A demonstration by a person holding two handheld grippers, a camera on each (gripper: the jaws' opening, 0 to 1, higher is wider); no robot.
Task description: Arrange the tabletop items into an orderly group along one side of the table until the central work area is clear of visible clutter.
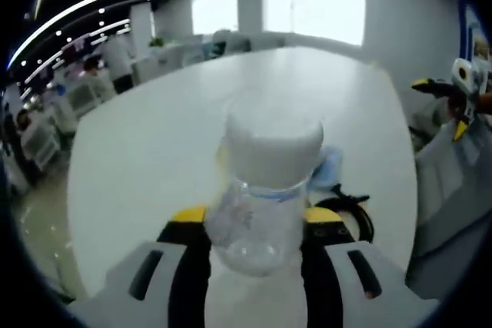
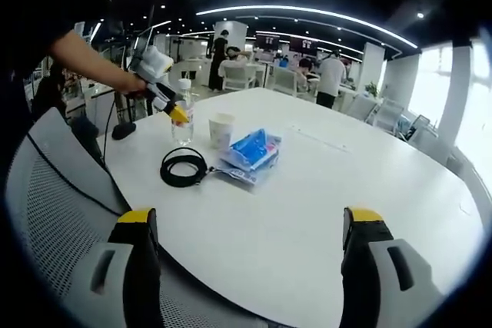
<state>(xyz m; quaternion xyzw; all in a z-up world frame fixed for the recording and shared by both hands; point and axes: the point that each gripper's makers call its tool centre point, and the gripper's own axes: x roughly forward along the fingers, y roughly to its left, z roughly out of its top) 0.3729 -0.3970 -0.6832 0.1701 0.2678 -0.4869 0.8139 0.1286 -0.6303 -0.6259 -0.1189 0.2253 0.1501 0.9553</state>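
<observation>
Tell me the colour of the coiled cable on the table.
Black: the coiled cable shows best in the right gripper view.

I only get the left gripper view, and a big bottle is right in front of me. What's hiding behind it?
Observer: A white paper cup stands just beside the clear plastic bottle that your left claw grips.
Operator: Is that black thing a snake?
Observer: No, it's a black cable, wound in a full coil and lying flat on the white table, next to a blue packet.
Operator: What's my other claw doing?
Observer: The right claw is wide open and holds nothing, over the table's near edge.
</observation>
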